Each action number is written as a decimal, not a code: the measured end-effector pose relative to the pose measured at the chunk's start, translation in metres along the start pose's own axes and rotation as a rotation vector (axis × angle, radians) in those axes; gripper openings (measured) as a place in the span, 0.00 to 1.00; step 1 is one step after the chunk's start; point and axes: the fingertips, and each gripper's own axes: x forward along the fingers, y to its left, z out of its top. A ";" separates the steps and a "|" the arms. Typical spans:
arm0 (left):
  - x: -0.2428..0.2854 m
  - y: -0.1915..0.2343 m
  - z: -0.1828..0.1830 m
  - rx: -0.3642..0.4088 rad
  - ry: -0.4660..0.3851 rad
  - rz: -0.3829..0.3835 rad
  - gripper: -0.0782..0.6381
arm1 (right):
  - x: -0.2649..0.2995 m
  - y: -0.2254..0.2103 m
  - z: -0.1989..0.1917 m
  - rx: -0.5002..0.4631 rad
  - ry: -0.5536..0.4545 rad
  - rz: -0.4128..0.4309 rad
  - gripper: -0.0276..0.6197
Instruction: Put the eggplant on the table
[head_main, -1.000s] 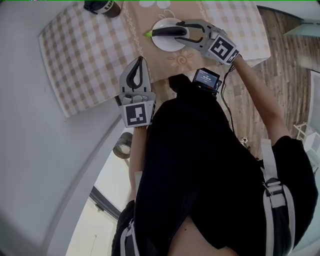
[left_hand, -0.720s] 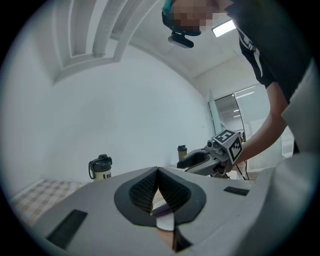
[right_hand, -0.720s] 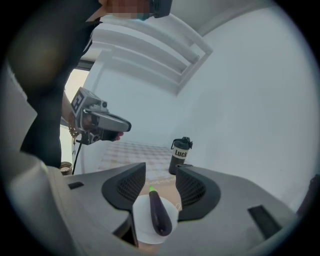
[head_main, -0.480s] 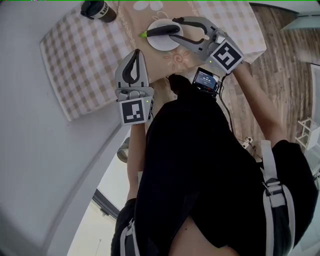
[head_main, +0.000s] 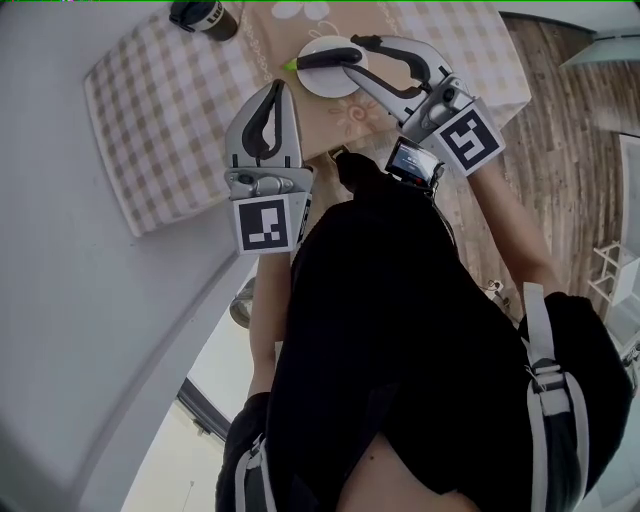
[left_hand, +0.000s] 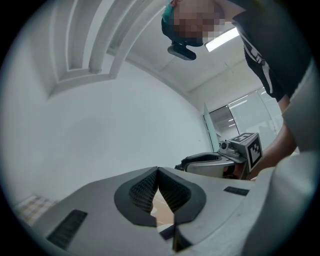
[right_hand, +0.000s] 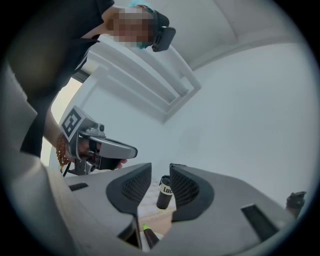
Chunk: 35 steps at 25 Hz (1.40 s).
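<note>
Beside a white wall (left_hand: 100, 130), cloth-covered table (head_main: 170, 110) on wood-plank floor (head_main: 560, 130).

One dark purple long eggplant (head_main: 328, 58), green stem, on plate. One white round plate (head_main: 332, 88). One dark cylindrical bottle (head_main: 205, 16), pale label band, up-left of plate, well apart. One table (head_main: 170, 120) under beige-white checked cloth, bearing plate. One grey roll (head_main: 240, 302), part hidden, off table, far down-left of plate. One small black device (head_main: 413, 160), lit screen, down-right of plate. One person (head_main: 400, 330) in black top.
</note>
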 end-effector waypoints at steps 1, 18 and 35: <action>-0.001 -0.001 0.003 -0.004 -0.010 0.001 0.10 | -0.001 0.002 0.003 -0.002 -0.004 -0.009 0.23; -0.017 -0.006 -0.002 0.007 -0.044 0.049 0.10 | -0.016 0.022 0.001 0.086 -0.021 -0.132 0.08; -0.008 0.002 -0.032 0.008 -0.006 0.108 0.10 | -0.010 0.020 -0.033 0.109 0.071 -0.301 0.05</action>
